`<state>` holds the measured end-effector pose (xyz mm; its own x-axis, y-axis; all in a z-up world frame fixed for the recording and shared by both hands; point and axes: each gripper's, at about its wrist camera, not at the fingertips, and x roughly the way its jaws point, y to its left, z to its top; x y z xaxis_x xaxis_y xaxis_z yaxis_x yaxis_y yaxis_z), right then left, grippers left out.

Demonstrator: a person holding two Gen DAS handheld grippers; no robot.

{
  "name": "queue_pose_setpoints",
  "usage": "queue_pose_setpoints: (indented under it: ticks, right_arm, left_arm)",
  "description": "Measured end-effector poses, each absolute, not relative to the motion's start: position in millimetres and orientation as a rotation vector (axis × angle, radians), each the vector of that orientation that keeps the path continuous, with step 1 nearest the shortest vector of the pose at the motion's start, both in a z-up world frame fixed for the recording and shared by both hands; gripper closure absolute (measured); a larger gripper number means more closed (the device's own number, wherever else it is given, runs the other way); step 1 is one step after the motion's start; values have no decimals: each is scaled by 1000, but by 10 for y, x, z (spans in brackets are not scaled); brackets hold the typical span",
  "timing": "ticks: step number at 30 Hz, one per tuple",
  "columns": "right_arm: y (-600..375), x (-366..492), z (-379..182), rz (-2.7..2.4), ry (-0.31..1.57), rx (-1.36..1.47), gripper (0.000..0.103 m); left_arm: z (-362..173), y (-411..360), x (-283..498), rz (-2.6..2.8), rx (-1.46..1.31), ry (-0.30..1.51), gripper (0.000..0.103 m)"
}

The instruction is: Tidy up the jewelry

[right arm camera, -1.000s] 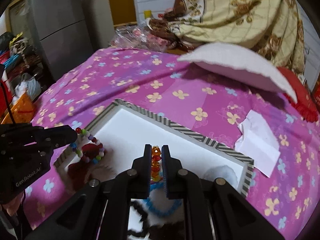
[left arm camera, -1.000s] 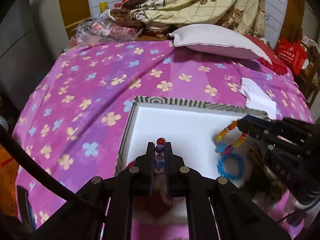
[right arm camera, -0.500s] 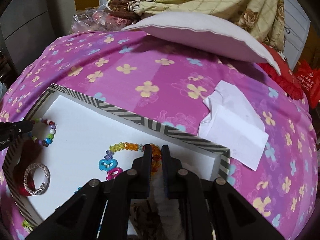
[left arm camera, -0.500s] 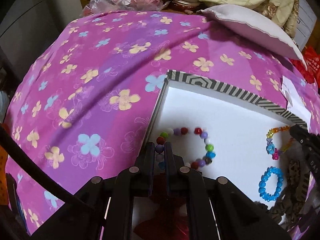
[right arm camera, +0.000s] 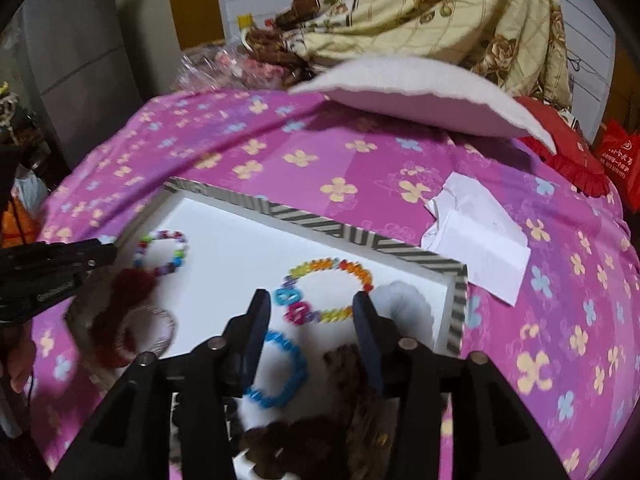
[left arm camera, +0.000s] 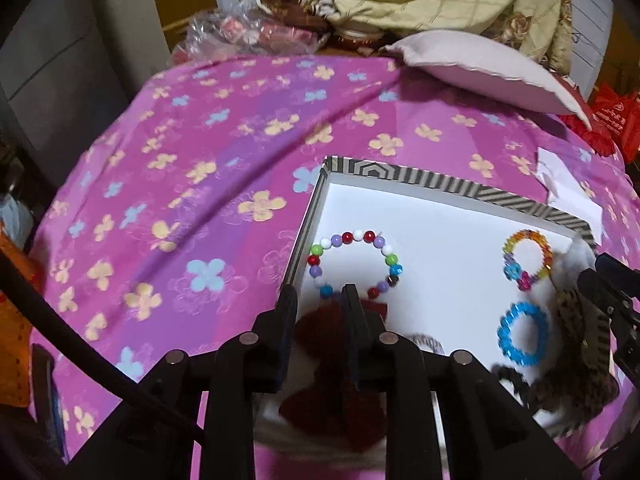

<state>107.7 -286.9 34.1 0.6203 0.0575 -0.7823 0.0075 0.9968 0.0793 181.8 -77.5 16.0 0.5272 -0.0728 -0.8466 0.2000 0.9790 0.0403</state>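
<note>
A white box with a striped rim [left arm camera: 440,186] lies on the pink flowered bedspread. Flat on its floor lies a multicolour bead bracelet [left arm camera: 348,237], just beyond my left gripper [left arm camera: 320,300]. The left jaws are opening, with only a dark red fuzzy scrunchie [left arm camera: 324,328] under them. A rainbow crystal bracelet [right arm camera: 332,266] lies flat, its near edge between the fingers of my right gripper [right arm camera: 310,304]. Those jaws are opening too, and the pads stand clear of the beads. A blue bracelet [right arm camera: 296,354] lies nearer, below the right gripper's left finger.
In the box there are also a silver bangle [right arm camera: 168,320], a leopard-print scrunchie [right arm camera: 360,400] and a white fluffy piece [right arm camera: 404,304]. A white paper [right arm camera: 480,236] lies right of the box. At the bed's far end lie a pillow [right arm camera: 420,96] and a folded quilt.
Both grippers were shut on their bracelets, lowered them into the box, and have now opened. The bead bracelet and the rainbow bracelet lie flat on the box floor.
</note>
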Motion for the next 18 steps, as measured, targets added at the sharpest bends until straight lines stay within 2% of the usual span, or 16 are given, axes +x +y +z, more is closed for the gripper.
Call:
queue_pose_setpoints:
  ticks: [3,7,18]
  right_arm:
    - [-2774,842,492,36,873,79,54]
    - [-2650,500,646,38,839,88,46]
    - [-2392,-353,698,-5,824,114,42]
  left_arm:
    - [304,-724,1598,-153,143,956,85]
    - [453,-661,1289,-158,139,914,85]
    - [617,-506,407,-180,134,836,85]
